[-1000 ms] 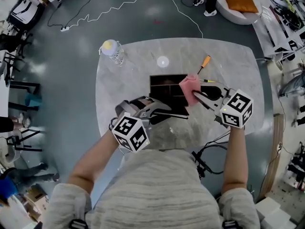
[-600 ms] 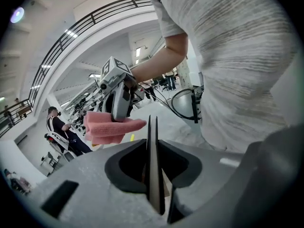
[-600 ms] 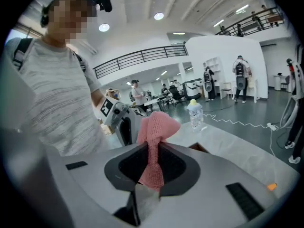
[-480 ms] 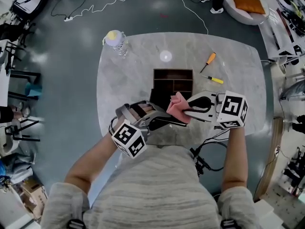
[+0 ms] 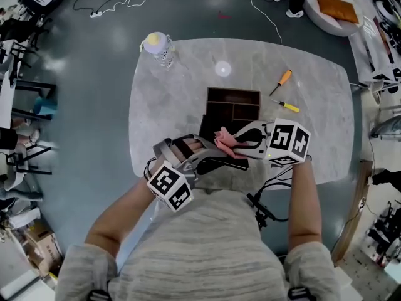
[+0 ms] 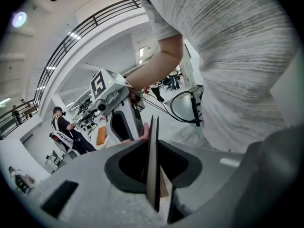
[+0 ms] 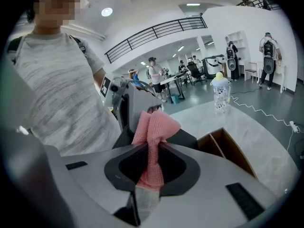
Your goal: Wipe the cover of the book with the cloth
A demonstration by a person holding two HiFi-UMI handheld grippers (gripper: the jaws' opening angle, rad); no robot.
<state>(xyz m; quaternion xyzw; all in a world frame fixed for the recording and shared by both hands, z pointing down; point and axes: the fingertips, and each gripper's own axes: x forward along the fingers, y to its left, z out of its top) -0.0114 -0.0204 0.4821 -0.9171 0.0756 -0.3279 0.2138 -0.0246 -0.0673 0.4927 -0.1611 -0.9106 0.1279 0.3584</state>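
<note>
A dark book (image 5: pixel 208 130) lies at the near middle of the marble table (image 5: pixel 313 137). My left gripper (image 5: pixel 216 154) is shut on the book's near edge. In the left gripper view that edge (image 6: pixel 152 165) stands as a thin dark board between the jaws of the left gripper (image 6: pixel 153 175). My right gripper (image 5: pixel 235 142) is shut on a pink cloth (image 5: pixel 225 142) and holds it over the book, just right of the left jaws. In the right gripper view the bunched cloth (image 7: pixel 153 132) rises out of the right gripper (image 7: pixel 151 165), with the book (image 7: pixel 183 137) right behind it.
A brown wooden divided box (image 5: pixel 233 104) sits just beyond the book. An orange screwdriver (image 5: pixel 282 80) and a yellow one (image 5: pixel 288 106) lie at the back right. A plastic bottle (image 5: pixel 160 47) stands at the far left corner. Black cables (image 5: pixel 266 207) hang by the near edge.
My right gripper has swung left and down with the pink cloth, from the book's right side to over its near part. The left gripper has kept its hold on the book.
</note>
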